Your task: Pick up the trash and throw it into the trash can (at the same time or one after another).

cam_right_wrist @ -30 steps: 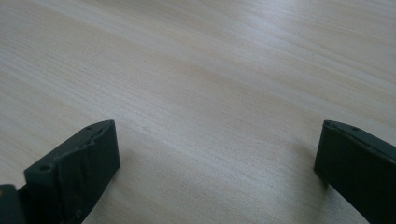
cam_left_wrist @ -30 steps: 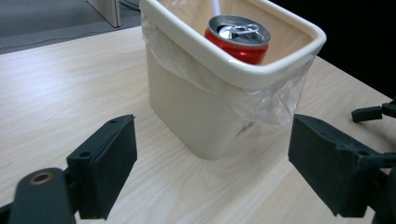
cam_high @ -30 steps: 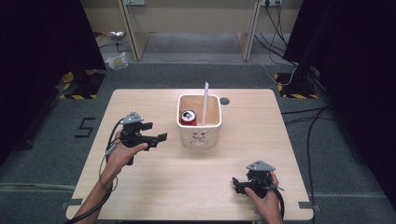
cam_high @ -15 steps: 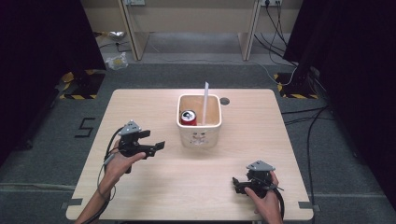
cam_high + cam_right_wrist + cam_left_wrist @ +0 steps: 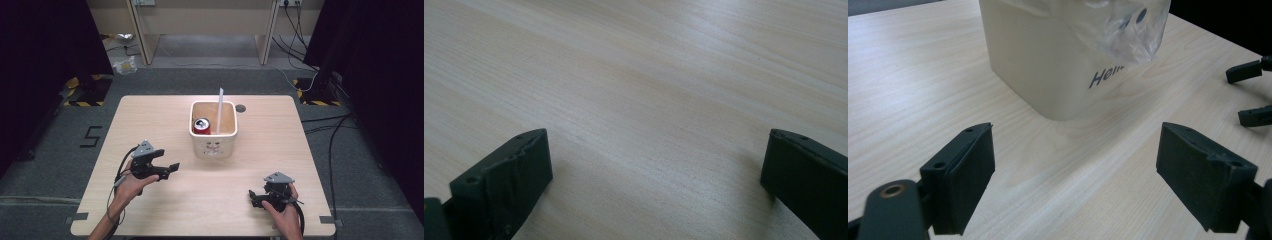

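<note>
On the pale wooden table (image 5: 150, 125), a little behind its middle, stands the cream bin (image 5: 214, 142), a squarish plastic tub with rounded corners and smooth, slightly glossy walls that narrow toward the base. A thin clear plastic liner (image 5: 1128, 25) hangs crumpled over its front rim, printed with small dark dots. On the front wall, dark slanted lettering begins "Hell"; the rest is cut off behind the liner's fold. From above, the same wall carries a small printed face-like mark, too small to read further.

Inside the tub lies a red can (image 5: 201, 125), its silvery round top turned upward, at the left side. Beside it a white straw (image 5: 219, 110), flat and straight, stands steeply and rises above the rim at the right.

The left gripper (image 5: 170, 169) is held in front and to the left of the bin, well apart from it and pointing toward it, jaws spread wide with nothing between them. Its jaws are matte black blocks with small round holes in their faces.

The right gripper (image 5: 253, 196) rests low at the table's near right edge, jaws likewise parted and empty over bare wood grain.

A small dark round hole (image 5: 241, 107) sits in the tabletop just behind the bin's right corner.
</note>
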Tool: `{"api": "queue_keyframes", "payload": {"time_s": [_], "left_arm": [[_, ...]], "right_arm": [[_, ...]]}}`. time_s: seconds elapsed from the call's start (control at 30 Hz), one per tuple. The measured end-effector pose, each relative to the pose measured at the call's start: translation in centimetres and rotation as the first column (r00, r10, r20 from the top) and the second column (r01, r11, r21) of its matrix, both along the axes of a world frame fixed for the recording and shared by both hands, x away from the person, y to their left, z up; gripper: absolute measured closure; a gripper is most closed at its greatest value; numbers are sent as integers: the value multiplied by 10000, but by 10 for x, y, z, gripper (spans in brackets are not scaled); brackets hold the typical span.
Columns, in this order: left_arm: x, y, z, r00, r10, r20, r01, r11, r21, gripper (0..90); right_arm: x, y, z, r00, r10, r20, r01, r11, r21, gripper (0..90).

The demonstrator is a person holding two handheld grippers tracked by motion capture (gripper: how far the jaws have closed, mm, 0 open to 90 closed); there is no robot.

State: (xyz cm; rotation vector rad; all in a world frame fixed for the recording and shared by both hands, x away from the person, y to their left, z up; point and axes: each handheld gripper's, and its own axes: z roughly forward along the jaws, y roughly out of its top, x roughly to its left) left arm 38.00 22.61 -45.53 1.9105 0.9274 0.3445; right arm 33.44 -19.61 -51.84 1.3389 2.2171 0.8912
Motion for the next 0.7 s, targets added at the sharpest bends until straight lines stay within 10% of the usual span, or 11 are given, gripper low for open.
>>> {"api": "queue_keyframes", "payload": {"time_s": [0.7], "left_arm": [[-17,3,-39,9994,-6,-359,32,9974,716,154]], "right_arm": [[0,0,0,10000,-12,1,12,10000,1,2]]}}
